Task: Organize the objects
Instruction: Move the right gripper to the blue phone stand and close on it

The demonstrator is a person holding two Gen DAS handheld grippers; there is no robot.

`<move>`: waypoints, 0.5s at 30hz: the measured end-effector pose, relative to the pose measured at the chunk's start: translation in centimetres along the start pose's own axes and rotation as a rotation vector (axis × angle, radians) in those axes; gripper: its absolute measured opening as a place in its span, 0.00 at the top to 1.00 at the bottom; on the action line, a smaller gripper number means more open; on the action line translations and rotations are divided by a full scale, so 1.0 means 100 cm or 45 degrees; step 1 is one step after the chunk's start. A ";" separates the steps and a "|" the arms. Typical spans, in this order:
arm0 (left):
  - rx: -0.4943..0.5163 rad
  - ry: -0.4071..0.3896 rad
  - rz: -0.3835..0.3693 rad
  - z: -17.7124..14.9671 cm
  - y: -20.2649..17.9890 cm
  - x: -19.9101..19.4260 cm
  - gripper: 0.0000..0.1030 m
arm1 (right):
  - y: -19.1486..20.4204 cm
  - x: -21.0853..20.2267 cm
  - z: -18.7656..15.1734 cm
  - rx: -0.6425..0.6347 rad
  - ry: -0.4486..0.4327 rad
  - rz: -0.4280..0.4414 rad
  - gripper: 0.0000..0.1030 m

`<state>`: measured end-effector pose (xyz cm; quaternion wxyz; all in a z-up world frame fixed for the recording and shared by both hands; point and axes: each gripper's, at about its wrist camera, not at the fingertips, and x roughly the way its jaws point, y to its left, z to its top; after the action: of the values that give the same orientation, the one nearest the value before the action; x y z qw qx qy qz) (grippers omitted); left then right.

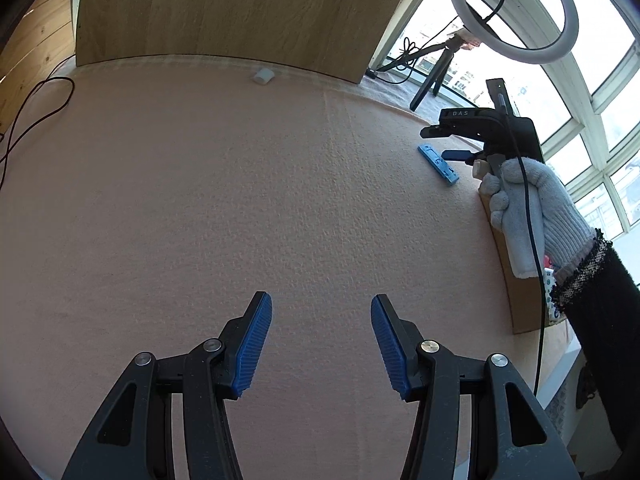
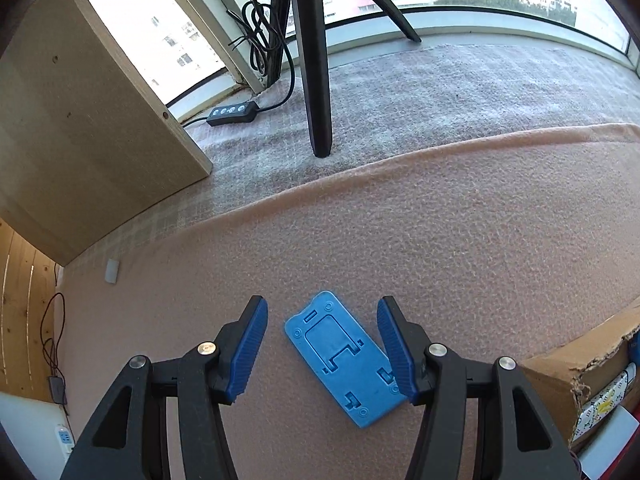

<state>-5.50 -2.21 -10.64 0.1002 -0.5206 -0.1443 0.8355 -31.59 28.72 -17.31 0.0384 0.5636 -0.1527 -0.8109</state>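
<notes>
A flat blue plastic phone stand (image 2: 346, 358) lies folded on the pink felt cloth (image 2: 480, 240). My right gripper (image 2: 322, 346) is open and hovers just above it, the jaws standing to either side without touching it. In the left wrist view the same stand (image 1: 438, 163) lies at the far right, with the right gripper (image 1: 448, 144) held by a gloved hand (image 1: 528, 208) just over it. My left gripper (image 1: 321, 344) is open and empty over bare cloth, well to the left of the stand.
A cardboard box (image 2: 576, 372) with items inside stands at the right edge. A wooden panel (image 1: 240, 8) rises at the back. A small white piece (image 1: 263, 77) lies near it. A tripod leg (image 2: 316, 80), ring light (image 1: 516, 8) and power strip (image 2: 232, 114) are by the window.
</notes>
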 end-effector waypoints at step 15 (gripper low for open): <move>-0.018 0.018 -0.023 0.002 0.001 0.001 0.46 | 0.017 0.008 -0.002 -0.141 0.052 -0.220 0.61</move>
<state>-5.72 -2.32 -10.69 0.1050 -0.5260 -0.1543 0.8298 -31.91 26.89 -17.56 0.0024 0.5880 -0.0578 -0.8068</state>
